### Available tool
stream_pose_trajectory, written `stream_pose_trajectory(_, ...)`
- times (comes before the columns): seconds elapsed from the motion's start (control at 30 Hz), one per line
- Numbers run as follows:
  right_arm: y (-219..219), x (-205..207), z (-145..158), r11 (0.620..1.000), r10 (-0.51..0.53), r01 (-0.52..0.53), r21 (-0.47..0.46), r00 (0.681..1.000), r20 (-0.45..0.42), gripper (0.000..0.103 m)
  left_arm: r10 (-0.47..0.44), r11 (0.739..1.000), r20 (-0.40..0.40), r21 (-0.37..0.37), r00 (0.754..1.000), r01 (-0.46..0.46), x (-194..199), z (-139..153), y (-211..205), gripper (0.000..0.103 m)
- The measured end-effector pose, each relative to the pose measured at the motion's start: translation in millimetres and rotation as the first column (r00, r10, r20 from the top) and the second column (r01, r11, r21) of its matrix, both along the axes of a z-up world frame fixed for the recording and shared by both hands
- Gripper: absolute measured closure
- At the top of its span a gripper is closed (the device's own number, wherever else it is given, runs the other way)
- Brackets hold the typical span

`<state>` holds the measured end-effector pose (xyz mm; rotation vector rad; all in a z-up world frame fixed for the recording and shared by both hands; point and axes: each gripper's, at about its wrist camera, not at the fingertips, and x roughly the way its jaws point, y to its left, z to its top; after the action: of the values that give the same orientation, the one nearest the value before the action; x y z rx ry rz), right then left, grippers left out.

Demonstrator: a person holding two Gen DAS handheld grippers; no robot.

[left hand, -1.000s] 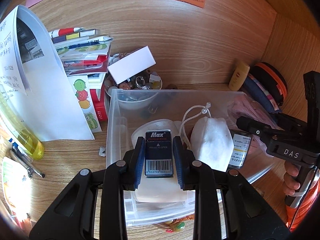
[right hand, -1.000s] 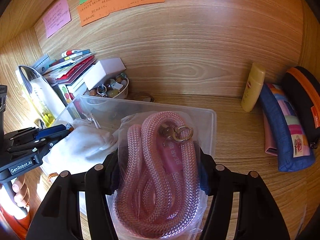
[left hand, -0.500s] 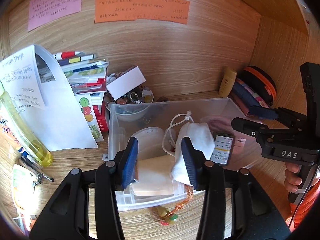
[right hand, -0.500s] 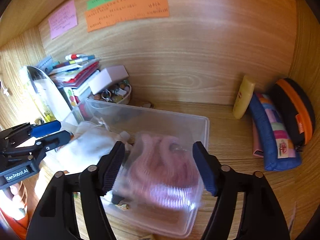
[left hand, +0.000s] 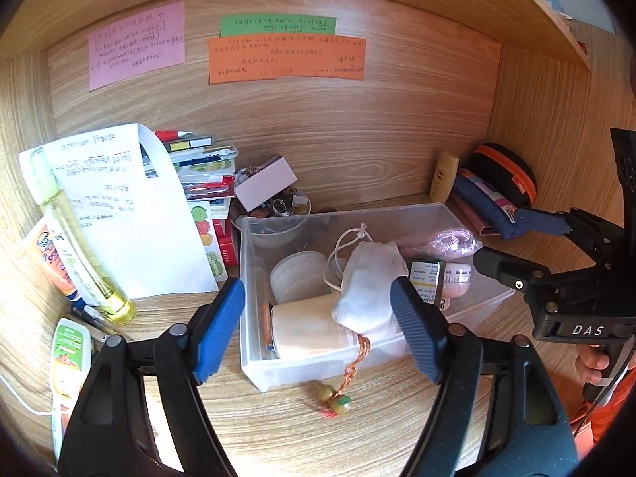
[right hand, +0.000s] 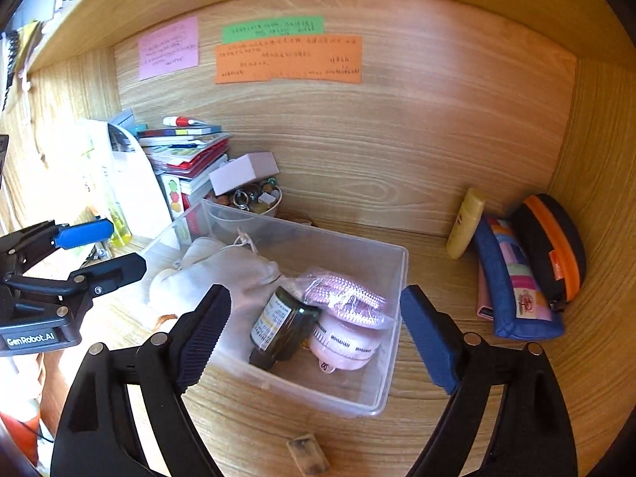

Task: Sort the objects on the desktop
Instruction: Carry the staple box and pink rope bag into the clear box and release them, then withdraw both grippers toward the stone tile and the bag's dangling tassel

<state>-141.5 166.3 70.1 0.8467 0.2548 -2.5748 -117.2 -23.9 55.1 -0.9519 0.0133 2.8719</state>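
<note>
A clear plastic bin (left hand: 254, 361) (right hand: 391, 357) stands on the wooden desk. It holds a white cloth pouch (left hand: 367, 282) (right hand: 222, 266), a bagged pink rope (right hand: 346, 298) (left hand: 441, 240), a dark green bottle (right hand: 280, 324), a pink round timer (right hand: 344, 344) and a white tub (left hand: 298, 276). My left gripper (left hand: 318, 328) is open and empty, above the bin's near edge. My right gripper (right hand: 314, 334) is open and empty, above the bin's right part.
A paper sheet (left hand: 127, 214), a yellow spray bottle (left hand: 75, 238) and stacked books (left hand: 198, 167) stand at the left. A trinket bowl (left hand: 278, 208) sits behind the bin. Pouches (right hand: 516, 274) and a yellow tube (right hand: 465, 222) lie at the right. A small eraser (right hand: 308, 453) lies in front.
My left gripper let go of the blue Max box and my right let go of the bagged pink rope into the bin. Both opened wide and drew back.
</note>
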Motion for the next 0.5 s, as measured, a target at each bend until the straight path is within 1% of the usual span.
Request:
stream_pose_trajectory(0.07, 0.6, 6.1, -0.3, 1.000, 0.000, 0.000, 0.006, 1.000, -0.002, 0.016, -0.001, 1.000, -0.001, -0.014, 1.000, 0.001, 5.7, -0.8, 1.1, 0.018)
stream_pose_trajectory(0.1, 1.2, 9.2, -0.8, 1.000, -0.001, 0.001, 0.009, 1.000, -0.001, 0.015, -0.001, 1.000, 0.000, -0.022, 1.000, 0.001, 8.6, -1.6, 1.4, 0.017)
stream_pose_trajectory(0.33, 10.2, 24.0, -8.8, 1.000, -0.010, 0.010, 0.008, 1.000, 0.024, 0.014, 0.004, 0.998, 0.049, -0.067, 0.999, -0.001, 20.8, -17.5, 4.4, 0.017)
stream_pose_trajectory(0.5, 19.5, 29.2, -19.5, 1.000, -0.022, 0.021, 0.013, 0.998, 0.057, 0.014, 0.008, 0.997, 0.093, -0.078, 0.996, -0.001, 24.9, -31.2, 2.9, 0.017)
